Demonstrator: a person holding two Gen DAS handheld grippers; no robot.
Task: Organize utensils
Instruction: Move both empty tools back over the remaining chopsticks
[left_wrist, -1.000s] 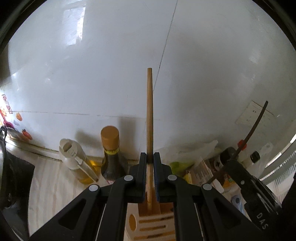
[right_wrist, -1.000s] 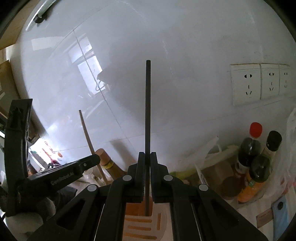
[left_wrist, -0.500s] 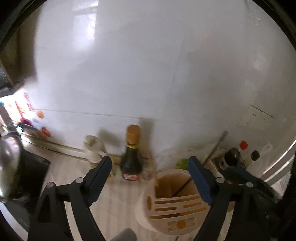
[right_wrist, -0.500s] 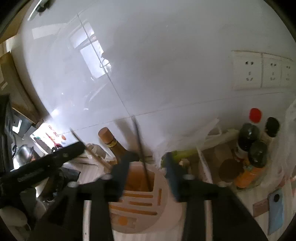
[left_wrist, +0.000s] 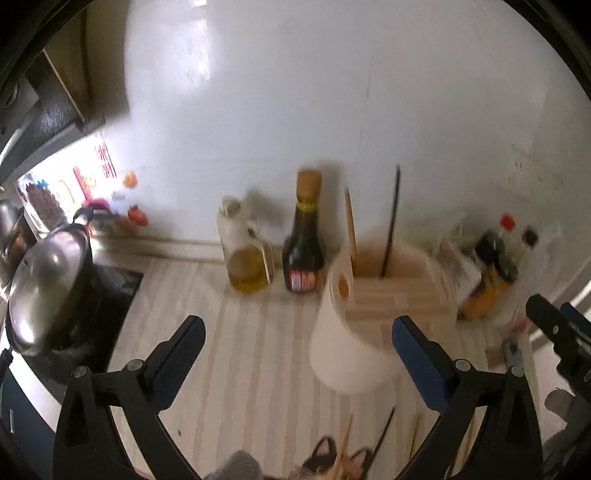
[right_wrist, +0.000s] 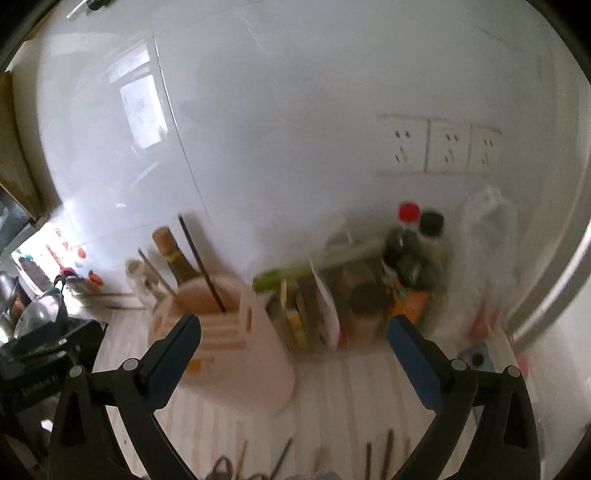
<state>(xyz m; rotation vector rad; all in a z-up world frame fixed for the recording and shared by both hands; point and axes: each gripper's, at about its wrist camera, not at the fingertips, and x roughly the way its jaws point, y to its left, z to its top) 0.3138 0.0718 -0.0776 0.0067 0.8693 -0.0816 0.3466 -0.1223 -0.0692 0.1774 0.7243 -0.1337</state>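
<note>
A pale utensil holder (left_wrist: 391, 295) stands on the striped counter, also in the right wrist view (right_wrist: 229, 332). A wooden chopstick (left_wrist: 350, 225) and a black chopstick (left_wrist: 390, 221) stand upright in it; the black one also shows in the right wrist view (right_wrist: 201, 262). My left gripper (left_wrist: 299, 332) is open and empty, pulled back in front of the holder. My right gripper (right_wrist: 293, 332) is open and empty, to the holder's right. Several loose chopsticks (left_wrist: 384, 432) lie on the counter near the bottom edge, also in the right wrist view (right_wrist: 369, 458).
A dark sauce bottle (left_wrist: 303, 240) and an oil bottle (left_wrist: 245, 254) stand left of the holder by the wall. Condiment bottles (right_wrist: 410, 258) and packets crowd the right. A steel pot (left_wrist: 44, 288) sits on the stove at left. Wall sockets (right_wrist: 439, 147) are above.
Both grippers opened and let go of their chopsticks, which now stand in the holder. Both grippers pulled back and away from the holder.
</note>
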